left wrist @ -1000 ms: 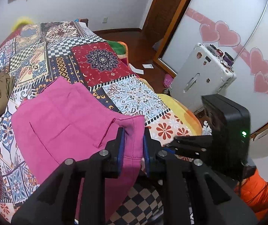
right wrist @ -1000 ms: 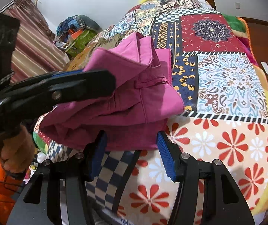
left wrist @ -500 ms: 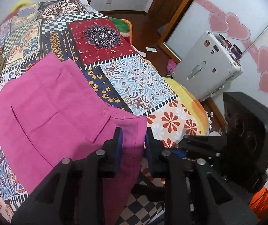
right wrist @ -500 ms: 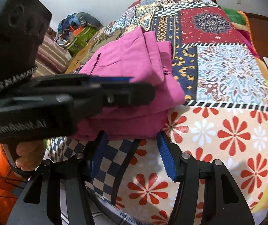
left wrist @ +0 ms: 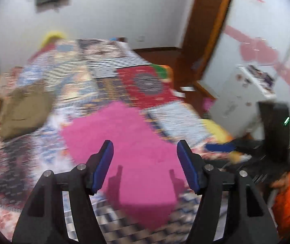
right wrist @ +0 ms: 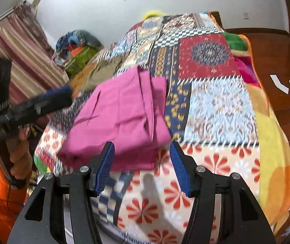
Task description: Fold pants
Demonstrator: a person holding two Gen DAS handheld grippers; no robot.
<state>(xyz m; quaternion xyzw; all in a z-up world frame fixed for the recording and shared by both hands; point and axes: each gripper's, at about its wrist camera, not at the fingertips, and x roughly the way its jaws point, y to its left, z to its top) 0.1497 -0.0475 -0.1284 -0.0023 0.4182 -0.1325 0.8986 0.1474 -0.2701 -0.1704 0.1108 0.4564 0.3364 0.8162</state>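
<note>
The pink pants lie folded in a compact stack on the patchwork bedspread; they also show in the right wrist view. My left gripper is open and empty, raised above the near end of the pants. My right gripper is open and empty, just short of the stack's near edge. The left gripper's body shows at the left of the right wrist view, apart from the pants. The left wrist view is blurred by motion.
A folded olive garment lies on the bed to the left. A white appliance and a wooden door frame stand right of the bed. Bags pile up by a striped curtain. Paper scraps lie on the floor.
My left gripper has opened, let go of the pink pants and pulled back and up. The pants now rest folded on the bed. My right gripper stayed open and drew back slightly.
</note>
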